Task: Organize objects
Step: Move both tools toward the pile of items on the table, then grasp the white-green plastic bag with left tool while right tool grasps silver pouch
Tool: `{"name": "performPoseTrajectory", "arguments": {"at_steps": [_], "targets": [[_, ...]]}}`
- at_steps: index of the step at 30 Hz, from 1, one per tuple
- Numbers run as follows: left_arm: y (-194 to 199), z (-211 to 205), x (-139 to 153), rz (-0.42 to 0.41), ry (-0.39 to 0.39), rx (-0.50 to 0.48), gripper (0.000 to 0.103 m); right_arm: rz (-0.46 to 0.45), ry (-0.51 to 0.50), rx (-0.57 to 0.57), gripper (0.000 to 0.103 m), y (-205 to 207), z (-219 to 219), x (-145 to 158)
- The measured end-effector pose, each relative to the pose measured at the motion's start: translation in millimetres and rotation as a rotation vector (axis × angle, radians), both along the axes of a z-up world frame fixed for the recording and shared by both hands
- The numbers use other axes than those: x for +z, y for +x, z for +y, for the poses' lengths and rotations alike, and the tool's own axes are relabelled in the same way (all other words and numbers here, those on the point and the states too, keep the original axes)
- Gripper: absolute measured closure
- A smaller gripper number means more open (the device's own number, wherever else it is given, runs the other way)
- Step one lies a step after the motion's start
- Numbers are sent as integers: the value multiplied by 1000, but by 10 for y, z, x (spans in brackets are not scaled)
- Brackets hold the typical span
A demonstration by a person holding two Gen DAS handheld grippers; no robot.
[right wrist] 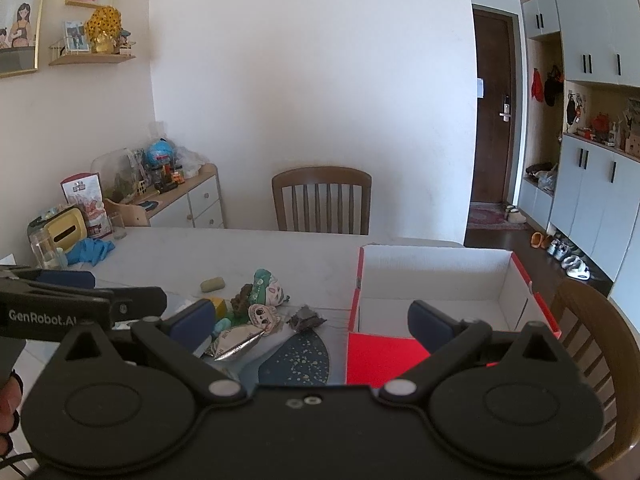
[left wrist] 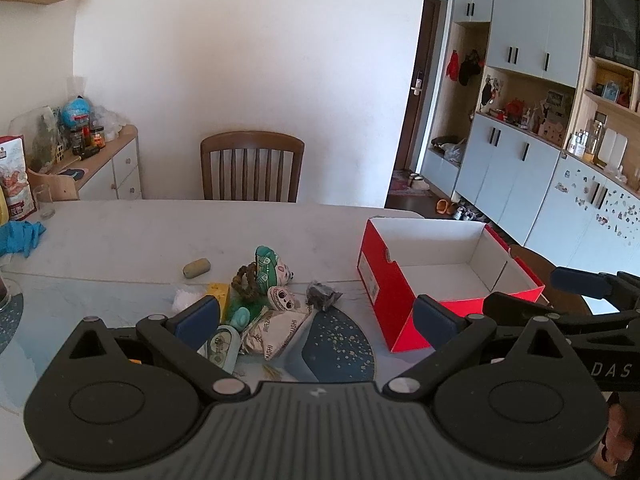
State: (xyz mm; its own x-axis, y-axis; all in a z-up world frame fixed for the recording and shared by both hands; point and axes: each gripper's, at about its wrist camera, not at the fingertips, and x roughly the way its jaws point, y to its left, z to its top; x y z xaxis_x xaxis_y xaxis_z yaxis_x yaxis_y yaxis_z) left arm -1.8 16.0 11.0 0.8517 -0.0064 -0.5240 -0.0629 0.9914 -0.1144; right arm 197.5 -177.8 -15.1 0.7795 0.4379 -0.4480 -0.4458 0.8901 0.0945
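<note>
Jaws on my left gripper stand wide with nothing between the pads, hanging above the pile of small things on the table. My right gripper is just as wide and empty, over the near wall of the red box. Its neighbour's side reads "GenRobot.AI"; in the left view I make out "DAS" on the other. The silver foil packet carries print I can only partly read — "SHI". Near it lie a green-and-white pouch, a bead bracelet, a yellow block and a crumpled dark wrapper. The box sits right of the pile, white-lined, open-topped — nothing in it. An olive lump lies apart, farther back.
</note>
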Motion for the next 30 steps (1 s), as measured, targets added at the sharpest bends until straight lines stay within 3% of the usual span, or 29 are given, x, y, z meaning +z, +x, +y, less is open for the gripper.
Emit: {"name": "performPoseTrajectory", "arguments": {"at_steps": [14,16,19,30], "targets": [[253,626,-52,7,46,71,0,25,-30,-30,1,189,644,-66],[281,725,-80,7,62,160,0,31,-36,-30,1,230,758,-88],[303,884,-137,8,63,162,0,47,-47,-34,1,298,911,-135],[383,1527,-698,142,105,197,0,121,-139,-20,1,583,1400,-511]]}}
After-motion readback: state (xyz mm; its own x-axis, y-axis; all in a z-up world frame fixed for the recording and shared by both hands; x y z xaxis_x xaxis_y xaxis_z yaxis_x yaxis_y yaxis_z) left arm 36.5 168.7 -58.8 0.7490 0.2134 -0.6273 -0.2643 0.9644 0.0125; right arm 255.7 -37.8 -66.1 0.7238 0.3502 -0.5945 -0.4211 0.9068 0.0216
